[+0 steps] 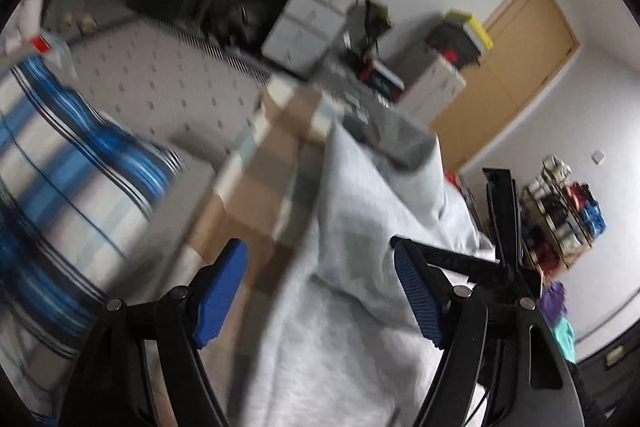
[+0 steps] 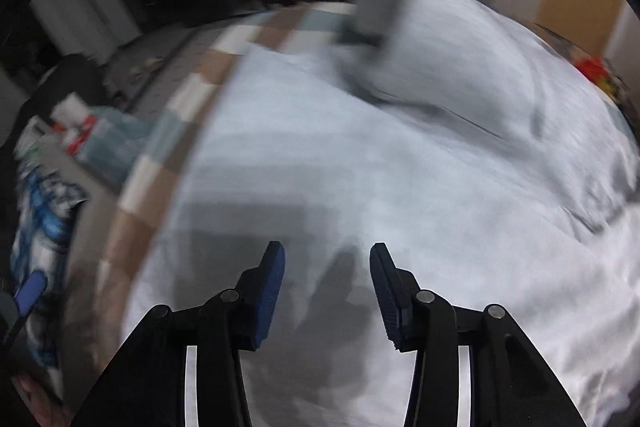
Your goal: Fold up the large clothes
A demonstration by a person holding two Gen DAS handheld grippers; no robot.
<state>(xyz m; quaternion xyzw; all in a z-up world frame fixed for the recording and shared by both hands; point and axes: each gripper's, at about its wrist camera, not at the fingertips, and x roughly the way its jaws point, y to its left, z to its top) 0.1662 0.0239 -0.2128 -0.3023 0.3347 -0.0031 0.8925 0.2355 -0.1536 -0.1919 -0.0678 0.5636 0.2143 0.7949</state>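
A large pale grey garment [image 1: 360,219] lies spread over a bed with a brown, white and teal checked sheet [image 1: 256,195]. A darker grey part [image 1: 396,139] sits at its far end. My left gripper [image 1: 318,291] hangs over the garment's left edge, open, with nothing between its blue pads [image 1: 220,291]. In the right wrist view the same garment [image 2: 400,167] fills most of the picture, with its darker part [image 2: 378,7] at the top. My right gripper [image 2: 328,287] hovers over the cloth, jaws apart and nothing gripped. Both views are motion-blurred.
A blue, white and black striped cloth [image 1: 68,167] lies left of the bed, beside a dotted mattress [image 1: 160,79]. White drawers [image 1: 304,15], stacked boxes [image 1: 436,75], a wooden door [image 1: 516,59] and a cluttered shelf [image 1: 564,207] stand beyond. A blue pad [image 2: 30,291] shows at lower left.
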